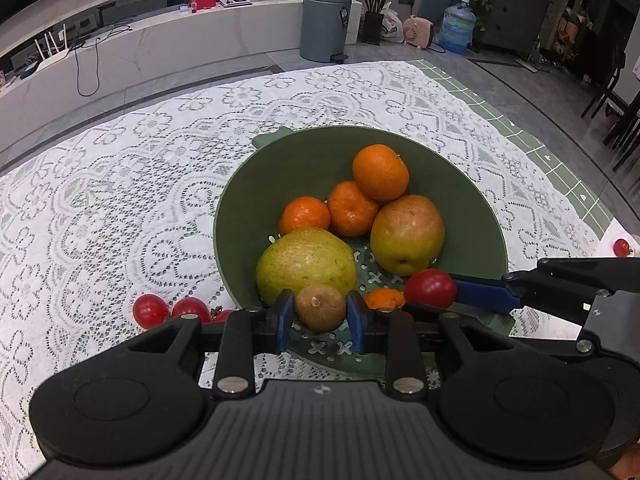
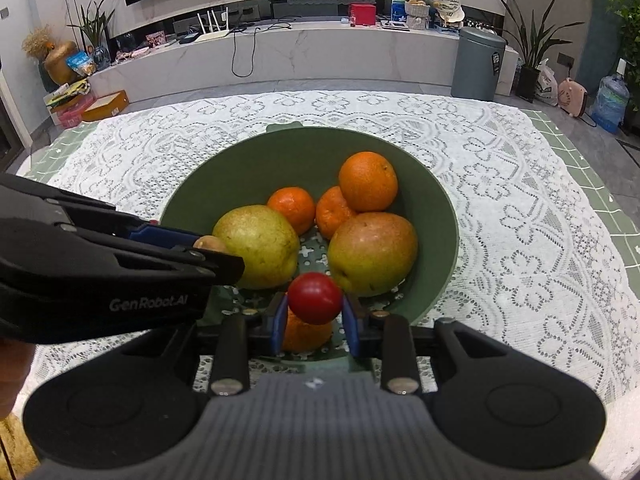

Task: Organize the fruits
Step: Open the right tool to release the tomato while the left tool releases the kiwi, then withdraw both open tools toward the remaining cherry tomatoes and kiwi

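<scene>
A green bowl [image 1: 304,168] [image 2: 296,152] on the lace cloth holds two pears [image 1: 306,266] [image 1: 407,234], an orange [image 1: 380,172] and tangerines [image 1: 352,208]. My left gripper [image 1: 320,312] is shut on a small brown kiwi [image 1: 320,306] over the bowl's near edge; the kiwi also peeks out in the right wrist view [image 2: 210,243]. My right gripper [image 2: 314,308] is shut on a red cherry tomato [image 2: 315,297] [image 1: 430,288] above the bowl, over a tangerine [image 2: 306,332].
Cherry tomatoes [image 1: 150,310] lie on the lace tablecloth [image 1: 120,200] left of the bowl. One more tomato [image 1: 621,247] lies at the far right. The table's edge with green grid cloth [image 1: 520,128] runs on the right.
</scene>
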`<state>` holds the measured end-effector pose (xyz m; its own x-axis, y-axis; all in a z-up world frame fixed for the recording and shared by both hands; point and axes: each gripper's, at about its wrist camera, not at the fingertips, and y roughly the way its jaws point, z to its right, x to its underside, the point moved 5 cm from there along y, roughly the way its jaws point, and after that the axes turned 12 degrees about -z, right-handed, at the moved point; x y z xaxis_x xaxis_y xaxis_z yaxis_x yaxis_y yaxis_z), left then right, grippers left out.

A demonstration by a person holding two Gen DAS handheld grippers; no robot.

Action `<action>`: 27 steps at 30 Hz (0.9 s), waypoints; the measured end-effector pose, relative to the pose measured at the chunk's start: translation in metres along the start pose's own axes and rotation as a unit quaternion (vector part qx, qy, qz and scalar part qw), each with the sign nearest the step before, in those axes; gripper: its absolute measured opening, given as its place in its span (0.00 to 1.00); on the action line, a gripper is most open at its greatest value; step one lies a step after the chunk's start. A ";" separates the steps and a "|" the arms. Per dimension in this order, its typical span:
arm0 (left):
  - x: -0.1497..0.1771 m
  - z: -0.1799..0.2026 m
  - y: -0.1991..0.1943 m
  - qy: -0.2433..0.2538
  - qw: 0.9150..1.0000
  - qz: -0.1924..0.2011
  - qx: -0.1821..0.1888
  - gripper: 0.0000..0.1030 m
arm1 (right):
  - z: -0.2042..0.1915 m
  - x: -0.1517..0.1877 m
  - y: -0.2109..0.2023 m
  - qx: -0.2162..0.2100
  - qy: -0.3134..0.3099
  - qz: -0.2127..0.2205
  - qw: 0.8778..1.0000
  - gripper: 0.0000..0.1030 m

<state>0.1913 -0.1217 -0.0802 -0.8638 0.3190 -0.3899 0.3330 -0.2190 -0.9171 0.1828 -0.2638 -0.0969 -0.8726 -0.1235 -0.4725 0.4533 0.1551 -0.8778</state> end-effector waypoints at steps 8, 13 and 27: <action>0.001 -0.004 -0.005 -0.021 1.000 0.014 0.006 0.40 | 0.002 0.000 -0.005 -0.010 0.007 0.015 1.000 0.36; -0.001 -0.005 -0.014 -0.028 0.999 0.026 -0.004 0.47 | 0.004 -0.001 -0.010 -0.017 0.013 0.031 0.999 0.39; 0.008 -0.010 -0.055 -0.053 0.994 0.092 -0.024 0.64 | -0.002 0.000 -0.026 -0.009 0.005 0.082 0.997 0.61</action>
<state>0.1704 -0.0979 -0.0337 -0.8209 0.1784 -0.5425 0.5044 -0.2188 -0.8353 0.1707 -0.2656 -0.0744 -0.7892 -0.0854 -0.6081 0.5864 0.1892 -0.7876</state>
